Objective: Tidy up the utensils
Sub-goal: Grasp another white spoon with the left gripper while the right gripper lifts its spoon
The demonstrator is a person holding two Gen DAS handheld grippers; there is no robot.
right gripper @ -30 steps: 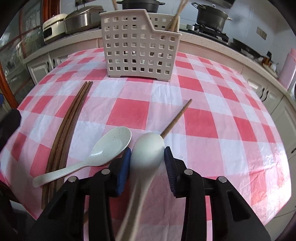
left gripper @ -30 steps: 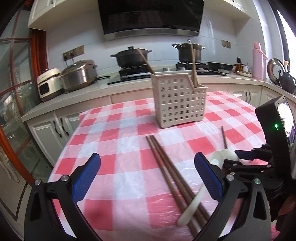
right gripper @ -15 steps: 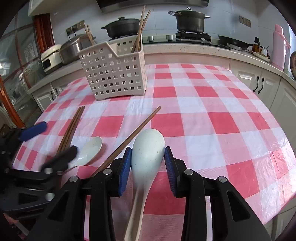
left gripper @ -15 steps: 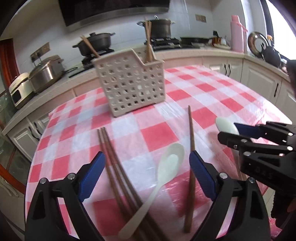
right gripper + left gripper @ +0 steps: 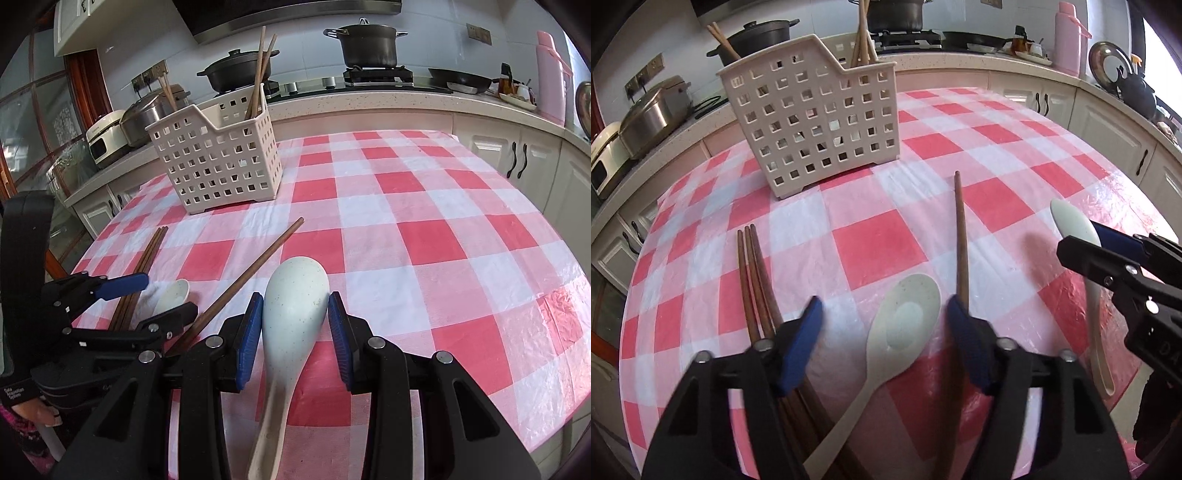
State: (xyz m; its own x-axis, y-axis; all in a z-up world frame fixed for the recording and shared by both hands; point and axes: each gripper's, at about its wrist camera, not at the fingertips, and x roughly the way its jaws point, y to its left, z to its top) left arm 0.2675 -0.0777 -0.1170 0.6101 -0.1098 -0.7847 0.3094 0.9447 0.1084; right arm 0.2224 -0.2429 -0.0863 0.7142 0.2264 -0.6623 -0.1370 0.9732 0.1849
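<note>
Left gripper [image 5: 882,332] closing around cream spoon [image 5: 905,328], pads not yet touching; best centred before clamping. Right gripper [image 5: 295,328] clamped on pale spoon [image 5: 295,306].

Left gripper [image 5: 882,326]: angled down twd the tabletop, jaws closing, blue pads either side of a pale spoon [image 5: 905,325] w/o touching it. Right gripper [image 5: 295,319]: also tilted down, blue pads pressed on both sides of a speckled spoon [image 5: 295,295], bowl fwd, handle trailing back betw. the black fingers. Part of a hand [image 5: 33,411] shows behind the left gripper's body, lower left in right wrist view.
</note>
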